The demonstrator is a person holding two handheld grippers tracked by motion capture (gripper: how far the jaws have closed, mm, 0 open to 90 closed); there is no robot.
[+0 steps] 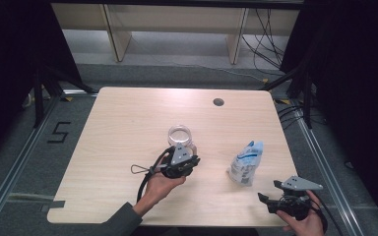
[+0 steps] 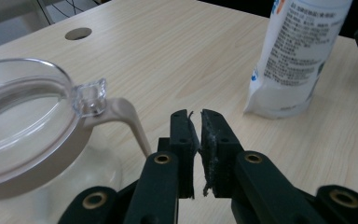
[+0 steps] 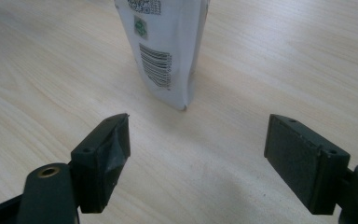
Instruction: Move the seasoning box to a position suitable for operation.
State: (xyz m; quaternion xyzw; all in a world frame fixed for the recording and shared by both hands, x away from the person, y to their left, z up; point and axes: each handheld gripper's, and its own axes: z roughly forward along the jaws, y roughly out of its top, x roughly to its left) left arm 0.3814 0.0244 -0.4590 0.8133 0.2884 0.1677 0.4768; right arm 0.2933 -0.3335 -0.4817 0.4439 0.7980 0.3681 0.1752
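Note:
A clear glass jug (image 1: 179, 134) with a clear lid and a beige handle (image 2: 126, 116) stands mid-table. My left gripper (image 1: 192, 160) sits just in front of it, held by a hand. In the left gripper view, my left gripper (image 2: 196, 114) is shut with nothing between its jaws, and the jug (image 2: 18, 107) is close on the left. A white and blue pouch (image 1: 246, 162) stands to the right, and shows as the pouch (image 2: 298, 51) farther off. My right gripper (image 1: 268, 191) is open near the front right corner. My right gripper (image 3: 198, 135) points at the pouch (image 3: 168, 42), a short way from it.
The light wooden table (image 1: 128, 123) has a round cable hole (image 1: 218, 102) near its back edge. Black cable trails from the left gripper toward the front. Dark curtains and floor rails flank the table, with wooden furniture legs behind it.

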